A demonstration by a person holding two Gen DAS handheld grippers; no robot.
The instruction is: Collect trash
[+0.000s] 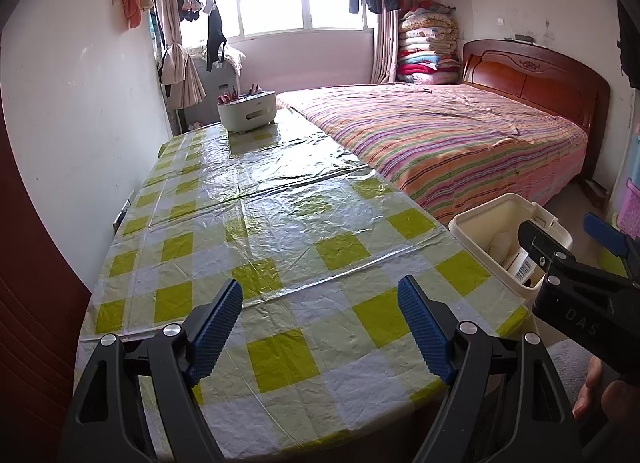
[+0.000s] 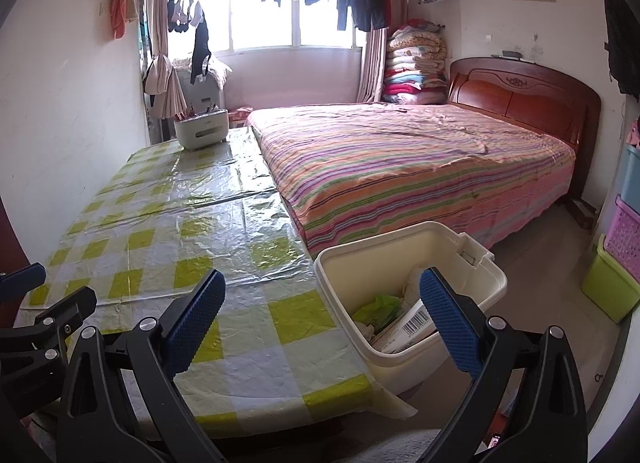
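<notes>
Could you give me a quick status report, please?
Left tongs open, empty. Right tongs open, empty. Bin beside table holds trash. Nothing in the way.

Bright daylight comes in through the window [image 1: 276, 3] at the far end of the room, and the glass looks almost white. The light makes shiny glare on the plastic tablecloth [image 1: 280, 167]. The pictures are sharp in the middle. Near the edges the walls bend round, and the corners of both views go dark.
</notes>
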